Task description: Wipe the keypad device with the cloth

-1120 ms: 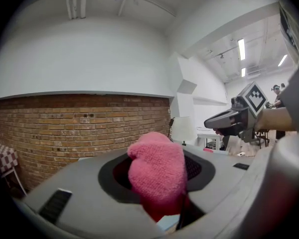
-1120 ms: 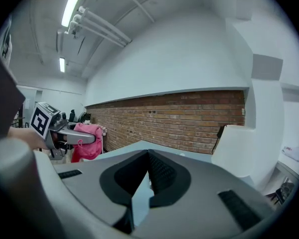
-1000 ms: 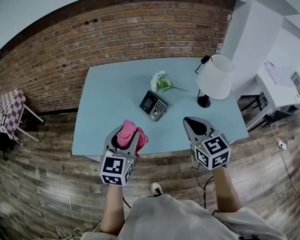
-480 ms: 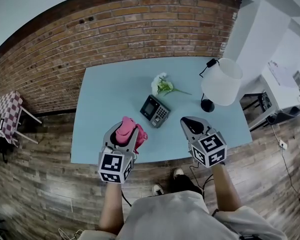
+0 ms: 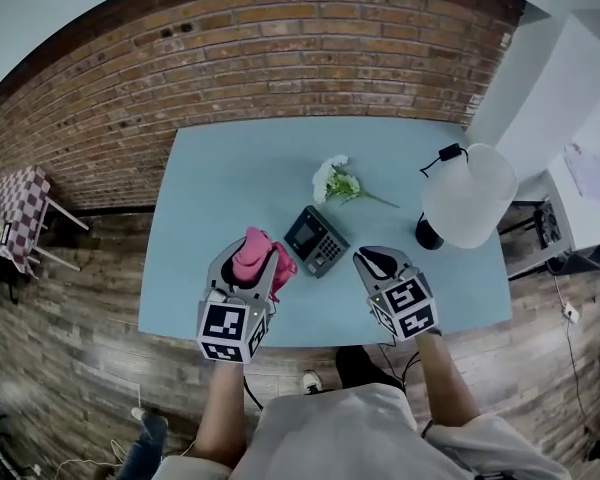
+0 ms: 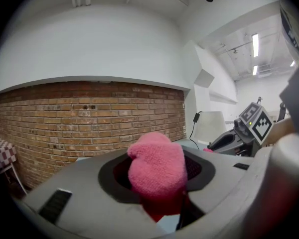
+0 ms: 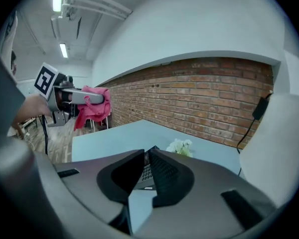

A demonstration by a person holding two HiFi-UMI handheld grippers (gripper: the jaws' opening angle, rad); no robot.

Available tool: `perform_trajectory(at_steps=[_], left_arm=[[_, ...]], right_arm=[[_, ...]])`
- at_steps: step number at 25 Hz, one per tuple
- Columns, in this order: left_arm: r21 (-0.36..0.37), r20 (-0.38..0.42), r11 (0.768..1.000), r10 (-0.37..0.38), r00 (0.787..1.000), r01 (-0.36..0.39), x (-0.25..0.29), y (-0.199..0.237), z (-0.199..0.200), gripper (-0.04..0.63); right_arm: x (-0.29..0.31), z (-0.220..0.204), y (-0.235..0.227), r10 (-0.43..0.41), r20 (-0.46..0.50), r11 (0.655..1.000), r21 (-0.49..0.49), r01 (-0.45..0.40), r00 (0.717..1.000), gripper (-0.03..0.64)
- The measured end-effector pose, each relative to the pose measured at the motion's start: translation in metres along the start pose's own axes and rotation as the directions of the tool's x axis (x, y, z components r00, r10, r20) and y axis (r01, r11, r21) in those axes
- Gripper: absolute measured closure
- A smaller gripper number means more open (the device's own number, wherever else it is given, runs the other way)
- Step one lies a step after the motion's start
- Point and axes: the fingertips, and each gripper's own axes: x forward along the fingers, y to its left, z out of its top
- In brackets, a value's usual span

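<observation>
A dark keypad device [image 5: 316, 239] with a small screen lies on the light blue table [image 5: 220, 178], near its middle. My left gripper [image 5: 263, 258] is shut on a bunched pink cloth [image 5: 259, 255] just left of the device, above the table's near part. In the left gripper view the cloth [image 6: 157, 168] fills the gap between the jaws. My right gripper [image 5: 373, 259] hovers just right of the device, with nothing between its jaws, which have just been opening and stand slightly apart. Through that narrow gap [image 7: 145, 153] the keypad device [image 7: 148, 172] shows ahead.
A bunch of white flowers [image 5: 335, 181] lies just beyond the device. A white lamp [image 5: 467, 195] on a black base stands at the table's right end, its cord trailing back. A brick wall [image 5: 280, 58] runs behind the table. A small checkered table [image 5: 15, 218] stands far left.
Both grippers have moved forward over the table's near edge, closer to the keypad device. The right gripper has sunk and its jaws have parted from shut. The cloth stays in the left gripper.
</observation>
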Motion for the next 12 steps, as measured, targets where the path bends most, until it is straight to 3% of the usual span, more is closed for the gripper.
perform_trajectory(at_steps=[12], left_arm=[[-0.038, -0.014, 0.997, 0.069, 0.998, -0.069, 0.1, 0.034, -0.007, 0.396]], right_arm=[[0.084, -0.055, -0.012, 0.168, -0.183, 0.981, -0.067, -0.182, 0.969, 0.54]])
